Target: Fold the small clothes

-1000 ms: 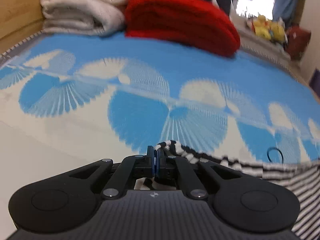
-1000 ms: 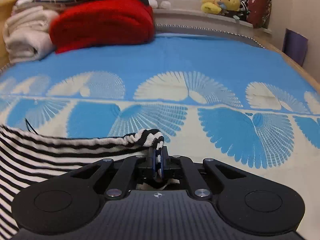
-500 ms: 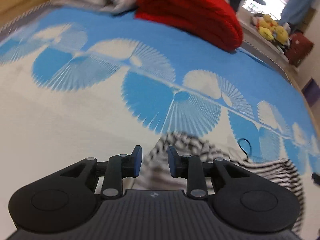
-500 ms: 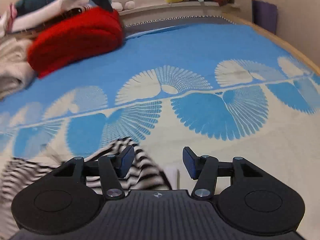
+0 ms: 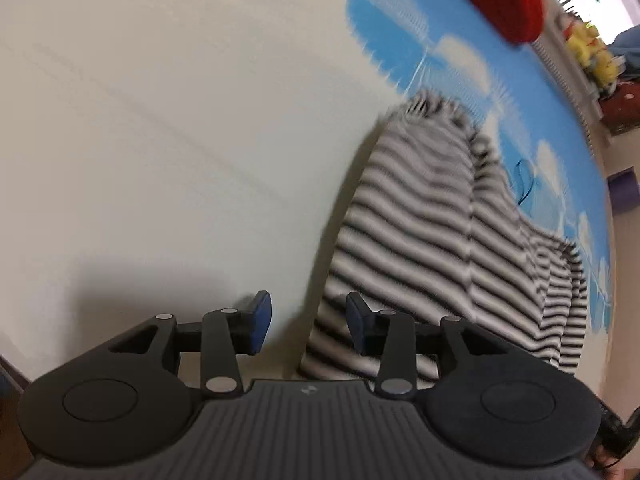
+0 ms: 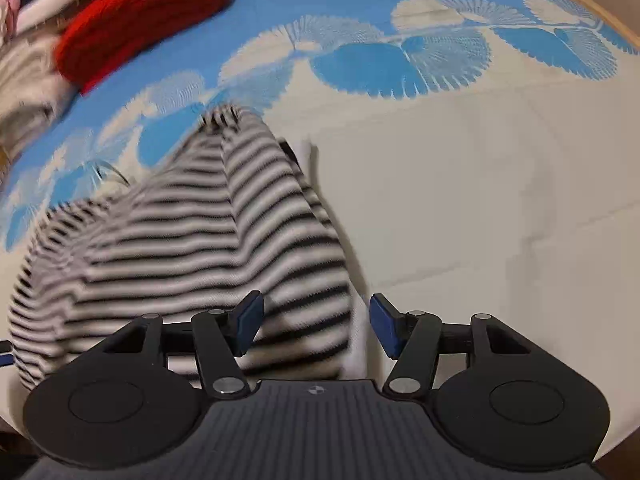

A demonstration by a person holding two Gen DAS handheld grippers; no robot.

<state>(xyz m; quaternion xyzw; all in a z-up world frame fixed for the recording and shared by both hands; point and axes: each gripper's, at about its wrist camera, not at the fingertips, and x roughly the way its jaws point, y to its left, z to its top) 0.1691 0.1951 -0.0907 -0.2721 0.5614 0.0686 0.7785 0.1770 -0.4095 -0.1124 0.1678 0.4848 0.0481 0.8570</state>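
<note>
A black-and-white striped garment (image 5: 432, 216) lies on the blue-and-cream bedspread (image 5: 180, 120), folded over on itself. In the left wrist view my left gripper (image 5: 306, 328) is open and empty above the garment's near left edge. In the right wrist view the same garment (image 6: 192, 240) lies ahead and to the left. My right gripper (image 6: 316, 328) is open and empty above its near right edge. A white label or lining (image 6: 308, 156) shows at the garment's right side.
A red folded blanket (image 6: 140, 20) and pale folded blankets (image 6: 24, 80) sit at the far side of the bed. Plush toys (image 5: 592, 52) sit on a ledge beyond. A thin dark loop (image 5: 524, 180) lies on the bedspread past the garment.
Both grippers were shut on the striped garment's edge a second ago. They opened, let it drop onto the bed, and pulled back toward me and tilted downward.
</note>
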